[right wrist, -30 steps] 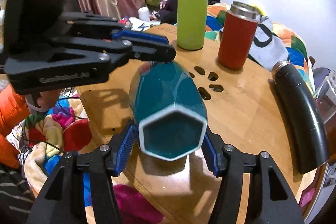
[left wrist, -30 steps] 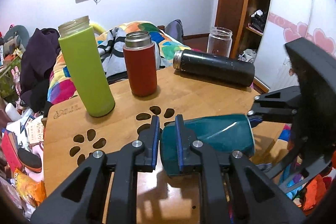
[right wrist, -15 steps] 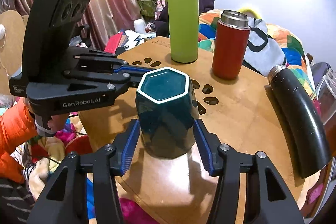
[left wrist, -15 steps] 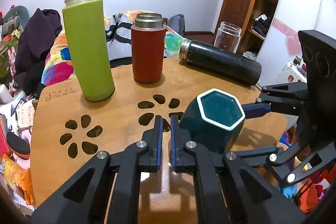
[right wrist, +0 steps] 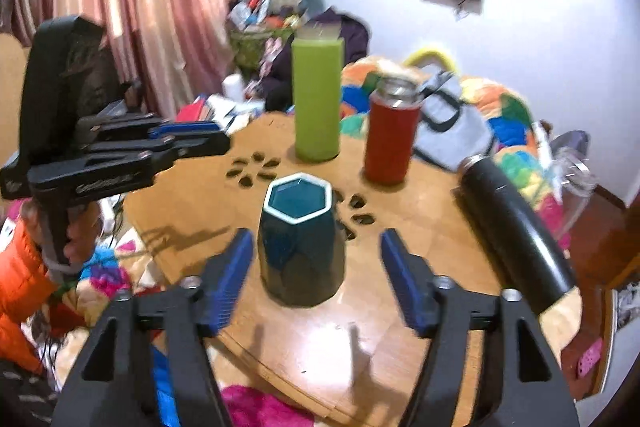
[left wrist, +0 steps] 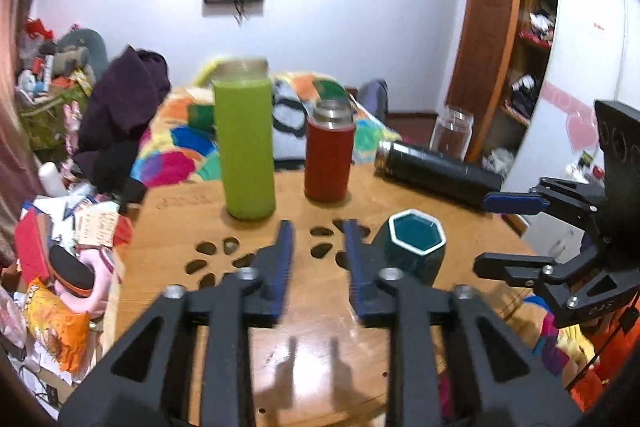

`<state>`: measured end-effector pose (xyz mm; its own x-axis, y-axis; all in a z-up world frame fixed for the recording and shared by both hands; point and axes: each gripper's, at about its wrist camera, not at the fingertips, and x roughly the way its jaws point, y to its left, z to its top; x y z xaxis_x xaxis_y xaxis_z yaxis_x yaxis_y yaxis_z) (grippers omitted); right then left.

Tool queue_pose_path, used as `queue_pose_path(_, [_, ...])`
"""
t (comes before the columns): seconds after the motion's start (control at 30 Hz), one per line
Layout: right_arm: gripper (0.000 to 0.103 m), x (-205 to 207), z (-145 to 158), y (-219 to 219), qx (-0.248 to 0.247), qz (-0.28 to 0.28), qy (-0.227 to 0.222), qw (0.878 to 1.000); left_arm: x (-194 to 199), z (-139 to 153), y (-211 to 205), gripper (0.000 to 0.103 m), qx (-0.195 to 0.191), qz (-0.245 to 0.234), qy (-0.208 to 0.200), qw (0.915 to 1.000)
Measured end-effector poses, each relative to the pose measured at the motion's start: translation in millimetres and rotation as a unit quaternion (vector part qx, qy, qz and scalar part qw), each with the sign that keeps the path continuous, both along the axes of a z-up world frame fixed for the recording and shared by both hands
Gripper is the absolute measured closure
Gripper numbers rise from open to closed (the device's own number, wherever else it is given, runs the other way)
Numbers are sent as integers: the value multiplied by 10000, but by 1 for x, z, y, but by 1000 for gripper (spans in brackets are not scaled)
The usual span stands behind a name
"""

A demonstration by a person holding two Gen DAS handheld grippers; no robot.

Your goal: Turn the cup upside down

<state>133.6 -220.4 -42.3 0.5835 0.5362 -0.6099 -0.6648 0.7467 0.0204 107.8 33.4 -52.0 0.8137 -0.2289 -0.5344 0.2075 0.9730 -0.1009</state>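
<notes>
A dark teal hexagonal cup (right wrist: pixel 300 239) with a white-edged hexagonal face on top stands on the round wooden table (right wrist: pixel 432 227); whether that face is its mouth or its base I cannot tell. It also shows in the left wrist view (left wrist: pixel 416 251). My right gripper (right wrist: pixel 316 267) is open, pulled back, with the cup between and beyond its blue pads, not touching. My left gripper (left wrist: pixel 318 251) is open and empty, just left of the cup. Each gripper shows in the other's view: the right one (left wrist: pixel 512 227) and the left one (right wrist: pixel 188 141).
A tall green bottle (left wrist: pixel 246 143) and a red flask (left wrist: pixel 329 151) stand at the back of the table. A black flask (left wrist: pixel 436 171) lies on its side at the right, a glass jar (left wrist: pixel 452 131) behind it. Clutter and bedding surround the table.
The cup was held sideways by my right gripper, then turned and set on the table. Both grippers have opened and pulled back from it.
</notes>
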Motion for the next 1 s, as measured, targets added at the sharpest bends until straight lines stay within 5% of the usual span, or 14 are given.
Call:
queue_pose_path(0.07, [24, -9, 11, -7, 144, -218, -176, 9995, -14, 10, 1, 41, -6, 163, -232, 9996])
queue_pose_path(0.23, [3, -26, 28, -20, 454, -716, -408, 9956, -43, 27, -5, 3, 150, 559, -746, 9955])
queue_pose_path(0.53, [0, -60, 36, -31, 616, -1572, -870, 9818, -73, 28, -14, 0, -55, 690, -856, 9939])
queue_pose_path(1.0, [0, -83, 30, -30, 831, -1819, -1015, 9745, -90, 17, -19, 0, -134, 949, -870, 9916])
